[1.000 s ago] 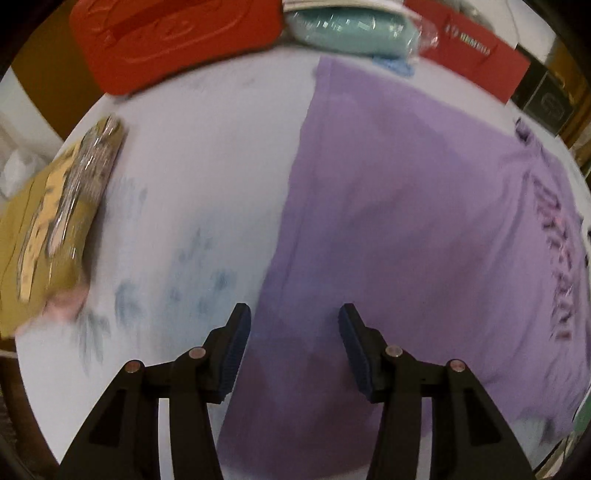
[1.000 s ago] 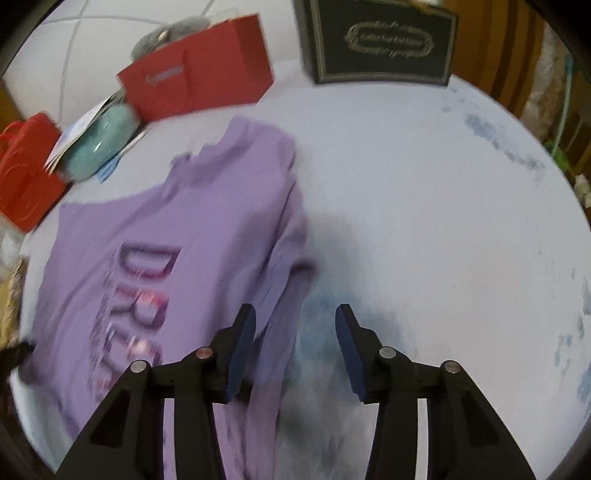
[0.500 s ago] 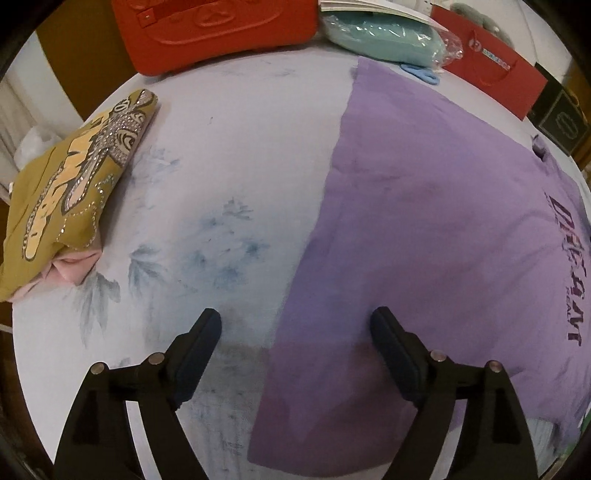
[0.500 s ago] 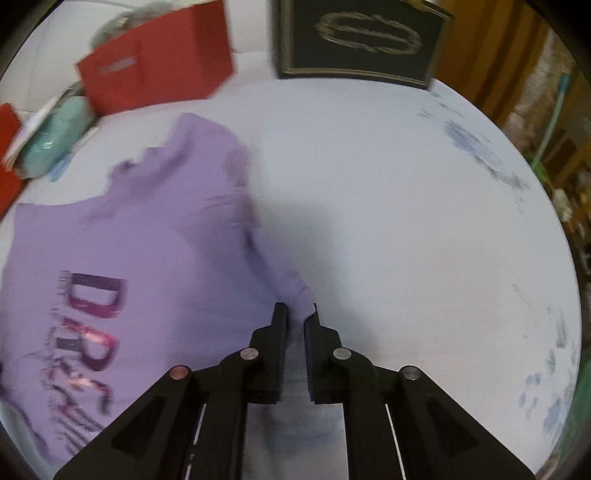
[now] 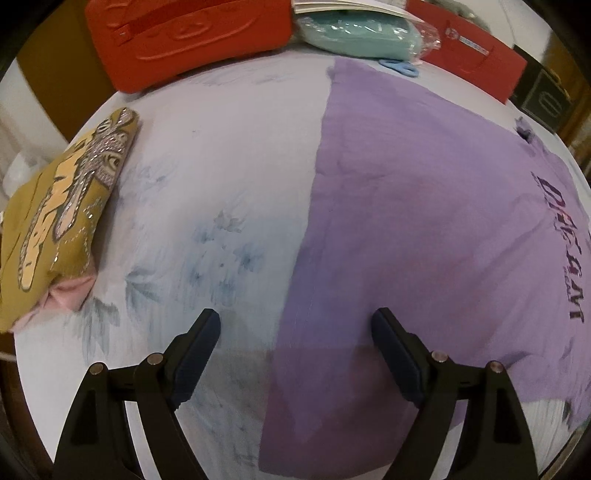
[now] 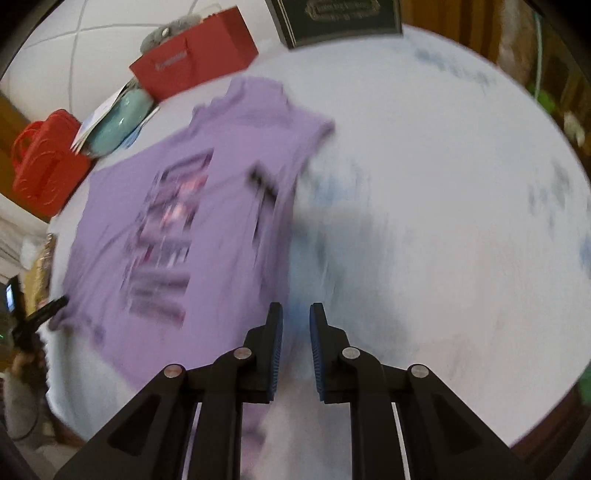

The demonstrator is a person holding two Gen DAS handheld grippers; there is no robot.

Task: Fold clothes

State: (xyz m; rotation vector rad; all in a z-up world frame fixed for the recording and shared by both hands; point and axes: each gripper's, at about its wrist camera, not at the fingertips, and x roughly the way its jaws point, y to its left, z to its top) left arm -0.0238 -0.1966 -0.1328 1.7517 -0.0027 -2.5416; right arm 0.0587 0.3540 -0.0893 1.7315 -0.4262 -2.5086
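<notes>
A purple T-shirt (image 5: 424, 229) with dark lettering lies flat on the pale floral bedsheet (image 5: 221, 166). My left gripper (image 5: 295, 332) is wide open above the shirt's hem edge, holding nothing. In the right wrist view the shirt (image 6: 207, 206) is blurred by motion, with one sleeve folded in over its front. My right gripper (image 6: 295, 325) hovers beside the shirt's near edge with its jaws a narrow gap apart and nothing between them.
A folded mustard garment (image 5: 62, 221) on a pink one lies at the left. A red bag (image 5: 184, 37), a teal packet (image 5: 358, 33), a red paper bag (image 5: 476, 55) and a dark box (image 6: 340, 18) line the far edge.
My right gripper, shut on the sleeve half a second ago, has let it go and pulled back; the sleeve now lies folded in. My left gripper opened wide and stays above the hem.
</notes>
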